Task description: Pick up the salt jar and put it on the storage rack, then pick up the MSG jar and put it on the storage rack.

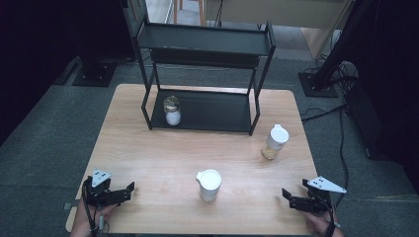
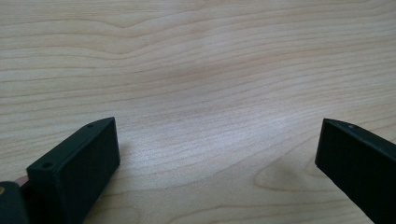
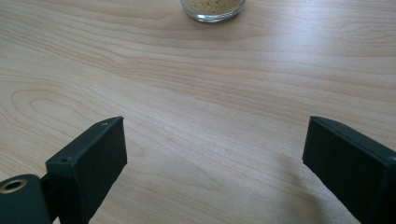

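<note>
Dark grey carpet is surrounding a pale wooden table [image 1: 163,163], and a black two-tier rack [image 1: 205,47] is standing at its far edge. On the rack's lower shelf, toward its left end, a small jar with a gold lid [image 1: 172,110] is sitting, holding something white. Out on the bare wood, a white-lidded jar of tan grains [image 1: 274,141] is standing near the right edge, well apart from a white lidded cup [image 1: 209,184] that is sitting near the middle of the front half.

Both tools are resting low at the near corners. The left gripper [image 1: 123,191] is pointing inward with its jaws spread wide and nothing between them; its own view is looking at plain wood grain. The right gripper [image 1: 290,196] is likewise wide open and empty, and in its own view the glass base of the jar of tan grains [image 3: 213,8] is lying straight ahead.

By my reading, nothing is being handled yet; this looks like the starting pose before a first reach. Next, the right gripper probably needs to travel forward to the jar of tan grains, level with its body, and close around the glass below the lid. The white lidded cup is sitting about as near either gripper.
</note>
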